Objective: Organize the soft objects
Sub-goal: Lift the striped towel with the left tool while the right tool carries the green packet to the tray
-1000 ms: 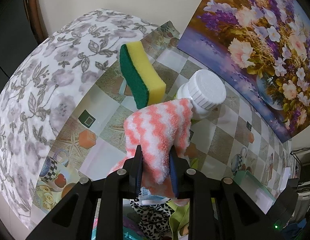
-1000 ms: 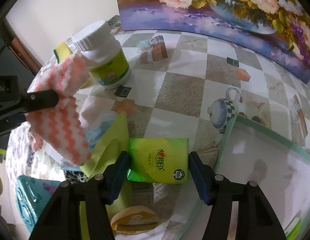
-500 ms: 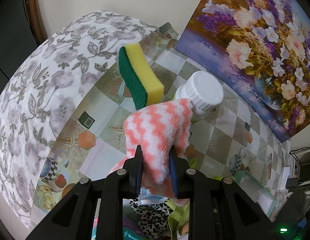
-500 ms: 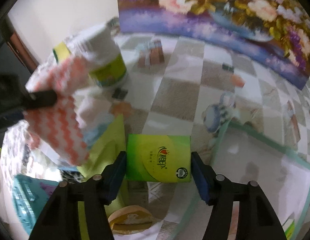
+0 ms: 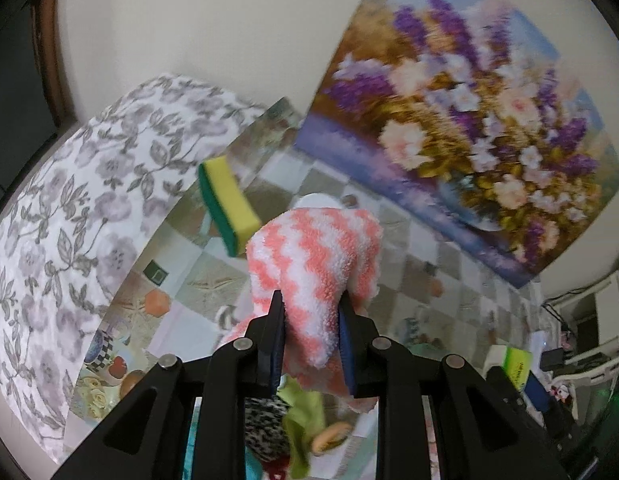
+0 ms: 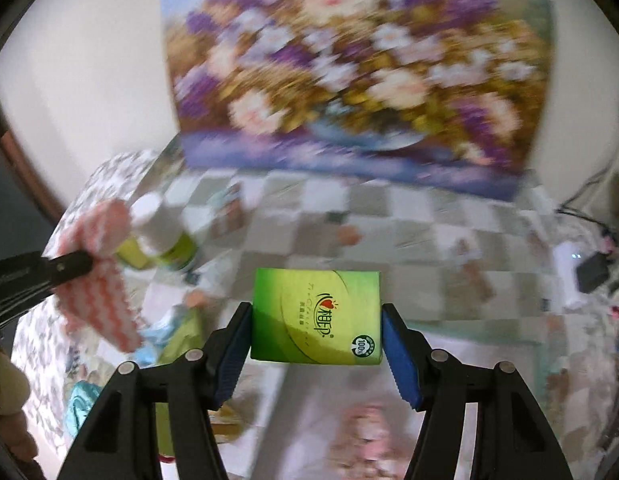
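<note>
Up front in your left wrist view, your left gripper (image 5: 311,326) has its jaws pinching a fluffy cloth (image 5: 315,256) striped in coral and white zigzags; the cloth bulges above the pads and a fold droops below them, all of it clear of the checkered tablecloth (image 5: 181,280). Beyond it a yellow sponge (image 5: 229,208) with a green scouring side stands tilted on the table, and a flower painting (image 5: 469,136) leans on the wall. Low between the fingers you see a small heap of soft things: a lime-green cloth (image 5: 305,412) and a leopard-print piece (image 5: 265,424). Over in your right wrist view, your right gripper (image 6: 316,334) has its jaws pressed on either side of a green tissue pack (image 6: 315,316), held above the table. Its label carries red Chinese characters with a small heart, and a round badge reading "100%"; the finer print is too small to read. At left you see the zigzag cloth (image 6: 97,276) in the other gripper, beside a blurred white-capped bottle (image 6: 157,228).
</note>
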Demonstrator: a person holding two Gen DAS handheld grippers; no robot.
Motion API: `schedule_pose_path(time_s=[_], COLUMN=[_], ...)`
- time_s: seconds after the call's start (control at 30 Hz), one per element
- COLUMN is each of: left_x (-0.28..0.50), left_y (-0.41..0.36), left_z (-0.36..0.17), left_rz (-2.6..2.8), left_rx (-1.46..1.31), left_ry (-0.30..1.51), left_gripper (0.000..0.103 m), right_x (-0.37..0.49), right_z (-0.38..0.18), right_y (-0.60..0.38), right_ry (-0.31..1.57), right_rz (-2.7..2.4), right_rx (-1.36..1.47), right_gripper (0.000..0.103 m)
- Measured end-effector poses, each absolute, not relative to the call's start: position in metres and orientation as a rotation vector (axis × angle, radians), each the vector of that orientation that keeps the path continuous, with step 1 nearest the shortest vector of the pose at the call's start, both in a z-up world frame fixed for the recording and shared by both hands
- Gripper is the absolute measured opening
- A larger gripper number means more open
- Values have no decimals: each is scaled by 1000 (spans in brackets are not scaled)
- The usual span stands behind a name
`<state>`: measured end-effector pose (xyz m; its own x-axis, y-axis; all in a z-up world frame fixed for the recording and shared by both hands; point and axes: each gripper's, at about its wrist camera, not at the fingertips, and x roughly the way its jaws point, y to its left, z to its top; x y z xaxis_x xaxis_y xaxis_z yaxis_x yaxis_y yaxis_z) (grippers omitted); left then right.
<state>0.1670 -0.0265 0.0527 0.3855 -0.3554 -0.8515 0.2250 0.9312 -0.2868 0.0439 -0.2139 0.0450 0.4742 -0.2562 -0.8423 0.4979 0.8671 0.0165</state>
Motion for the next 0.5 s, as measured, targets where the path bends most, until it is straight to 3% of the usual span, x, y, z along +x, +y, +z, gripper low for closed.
schedule_pose_path(time_s=[0.5], left_x=[104], left_y=[-140], left_z=[58], left_rz=[-646], left_rx=[28], left_ry=[1157], left_gripper=[25], right_x=[-53], right_z=[66], right_y=[-315], right_ry=[948], right_rz=[-785], right_rx=[370], right_gripper=[66])
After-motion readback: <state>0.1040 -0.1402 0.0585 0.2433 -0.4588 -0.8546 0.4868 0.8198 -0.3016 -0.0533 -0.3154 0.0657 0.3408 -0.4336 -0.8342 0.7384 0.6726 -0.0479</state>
